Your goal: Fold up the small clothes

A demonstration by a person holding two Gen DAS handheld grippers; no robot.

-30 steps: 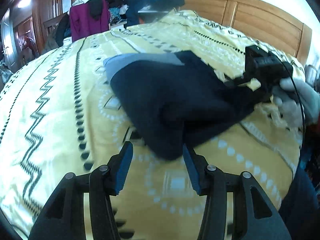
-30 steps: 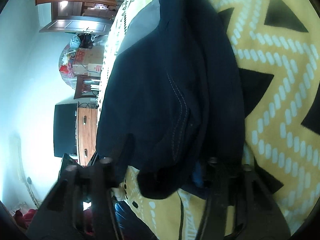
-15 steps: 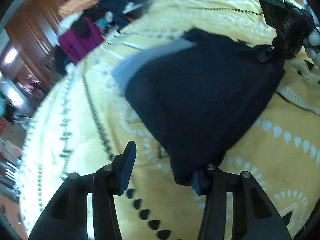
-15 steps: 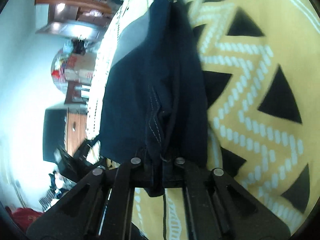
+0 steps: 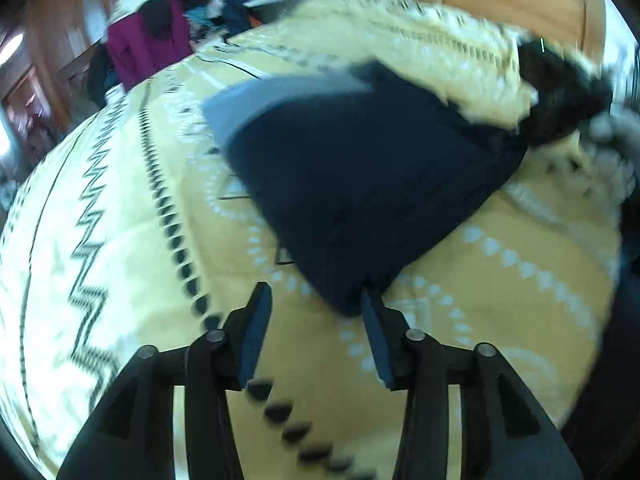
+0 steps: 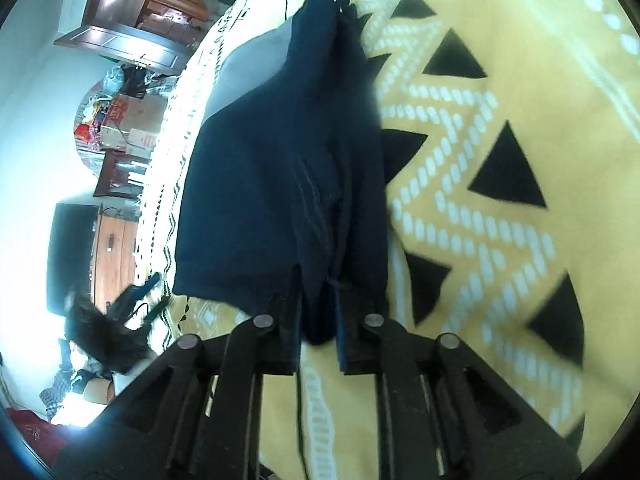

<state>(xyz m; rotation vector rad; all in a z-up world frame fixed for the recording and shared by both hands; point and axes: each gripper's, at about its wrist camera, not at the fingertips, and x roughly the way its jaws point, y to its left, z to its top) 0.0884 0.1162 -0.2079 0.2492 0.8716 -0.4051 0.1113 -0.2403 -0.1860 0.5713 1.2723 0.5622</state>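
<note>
while the small dark navy garment with a grey band is lying spread on the yellow patterned bedspread with black zigzags and white dots, the left gripper is hovering at its nearest corner with its blue-padded jaws standing wide apart, the right-hand pad just touching the cloth edge and nothing clamped between them. in the right wrist view, the right gripper is pinching a bunched fold of the same garment, its jaws drawn close together on the fabric.

the cloth is looking soft, light and limp; it is sagging and creasing where it is gathered, so it is likely to drape and slide rather than keep a shape. a stitched seam is showing near the pinched end, and that thicker edge, like the corners, is probably the surest place to take hold, since a grip in the middle would only bunch the layers. the bedspread beneath is soft too and could ride up with the cloth.

no basket, box or drawer for finished clothes is showing near the garment. a loose heap of other clothes, magenta and dark, is sitting well apart at the far side of the bed, blurred. a pale gloved hand is showing at the right edge.
</note>
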